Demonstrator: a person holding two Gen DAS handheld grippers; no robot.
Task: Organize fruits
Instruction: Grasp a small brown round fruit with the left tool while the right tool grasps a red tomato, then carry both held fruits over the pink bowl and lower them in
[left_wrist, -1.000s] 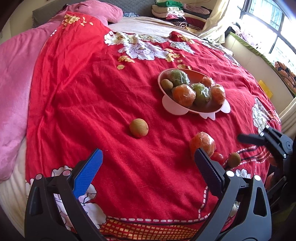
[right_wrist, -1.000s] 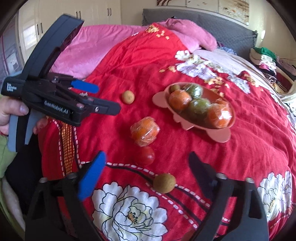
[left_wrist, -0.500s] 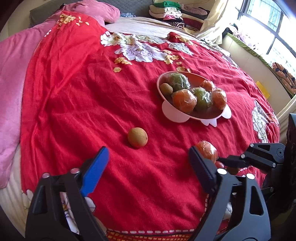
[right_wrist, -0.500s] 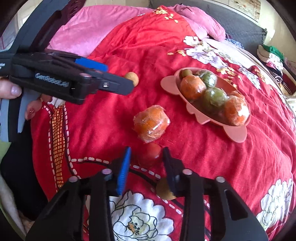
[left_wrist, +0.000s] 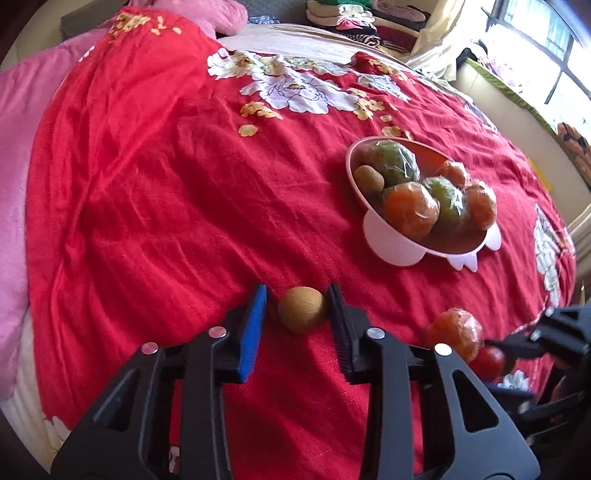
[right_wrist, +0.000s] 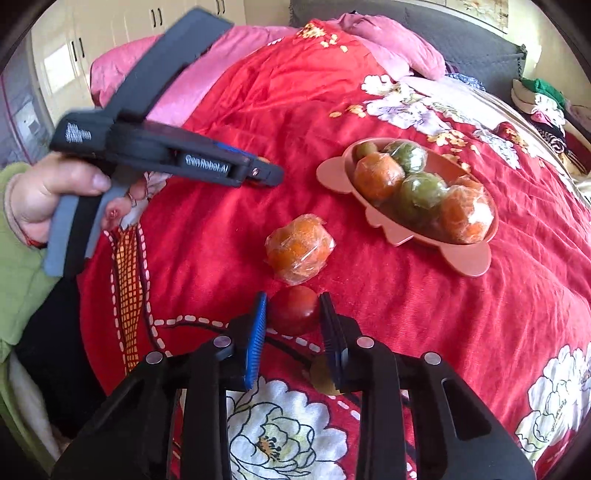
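My left gripper (left_wrist: 297, 308) is closed around a round tan-brown fruit (left_wrist: 301, 309) lying on the red bedspread; the right jaw touches it, a thin gap shows at the left jaw. My right gripper (right_wrist: 293, 312) is shut on a small red tomato (right_wrist: 293, 309) on the bedspread. A plastic-wrapped orange (right_wrist: 299, 248) lies just beyond the tomato; it also shows in the left wrist view (left_wrist: 453, 332). A pink bowl (left_wrist: 391, 243) holds several wrapped orange and green fruits and a small brown one; it also shows in the right wrist view (right_wrist: 465, 254).
A small brown fruit (right_wrist: 321, 380) lies under my right gripper's right finger. Pink quilt (left_wrist: 14, 177) lies along the bed's left side. Folded clothes (left_wrist: 354, 14) sit at the far end. A window ledge (left_wrist: 517, 99) runs along the right.
Both grippers moved forward and down and closed: the left around the tan-brown fruit, the right onto the red tomato.
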